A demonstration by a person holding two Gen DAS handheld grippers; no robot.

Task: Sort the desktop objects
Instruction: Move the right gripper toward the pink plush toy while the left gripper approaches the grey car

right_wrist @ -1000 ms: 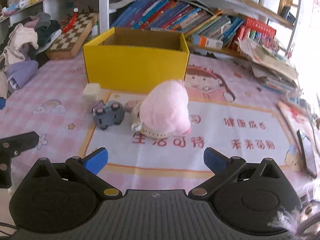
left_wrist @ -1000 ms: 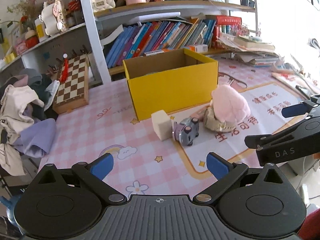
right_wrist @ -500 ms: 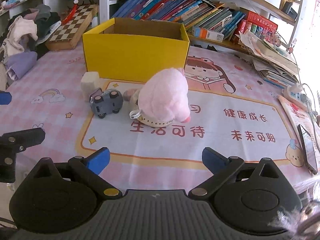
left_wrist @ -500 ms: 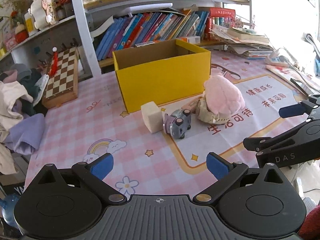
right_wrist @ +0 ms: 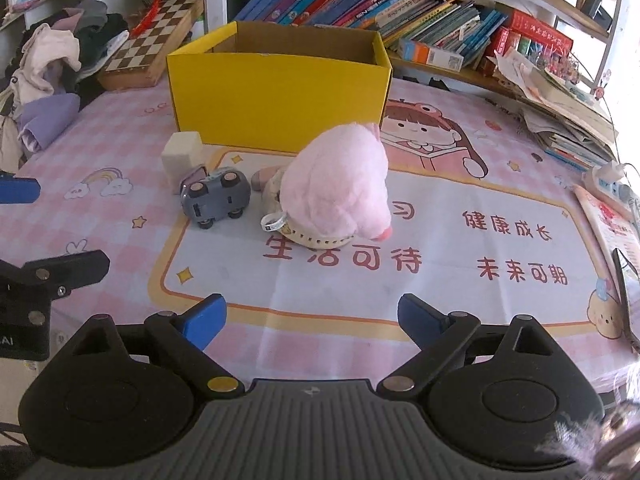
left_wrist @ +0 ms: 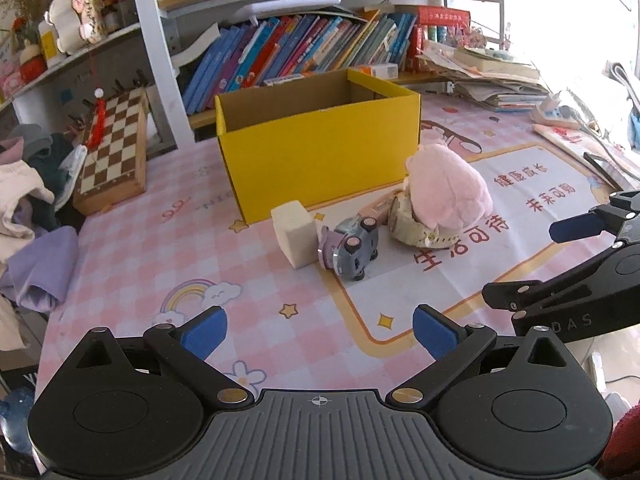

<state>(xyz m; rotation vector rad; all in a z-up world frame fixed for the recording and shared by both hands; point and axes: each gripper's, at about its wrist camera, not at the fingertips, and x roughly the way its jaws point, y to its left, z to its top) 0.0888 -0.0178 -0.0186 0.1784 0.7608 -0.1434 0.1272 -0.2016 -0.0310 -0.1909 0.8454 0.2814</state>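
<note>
A yellow cardboard box (left_wrist: pixel 320 156) (right_wrist: pixel 280 108) stands open on the pink desk mat. In front of it lie a cream cube (left_wrist: pixel 294 234) (right_wrist: pixel 182 156), a grey toy car (left_wrist: pixel 352 250) (right_wrist: pixel 214 198) on its side, and a pink plush toy (left_wrist: pixel 444 200) (right_wrist: pixel 338 192). A small pinkish object (left_wrist: pixel 376 206) lies behind the car and plush. My left gripper (left_wrist: pixel 320 330) is open and empty, near the desk's front edge, short of the cube and car. My right gripper (right_wrist: pixel 312 316) is open and empty, in front of the plush; it also shows at the right in the left wrist view (left_wrist: pixel 576 264).
A chessboard (left_wrist: pixel 114 152) (right_wrist: pixel 154 50) leans at the back left beside a pile of clothes (left_wrist: pixel 28 208) (right_wrist: pixel 52 76). Shelves of books (left_wrist: pixel 304 48) (right_wrist: pixel 380 4) stand behind the box. Papers (left_wrist: pixel 500 76), a power strip (right_wrist: pixel 608 184) and a phone (right_wrist: pixel 626 296) lie at the right.
Both grippers have moved slightly, so the box and toys sit a little lower and nearer in view. Nothing on the desk has moved. Both grippers stay open.
</note>
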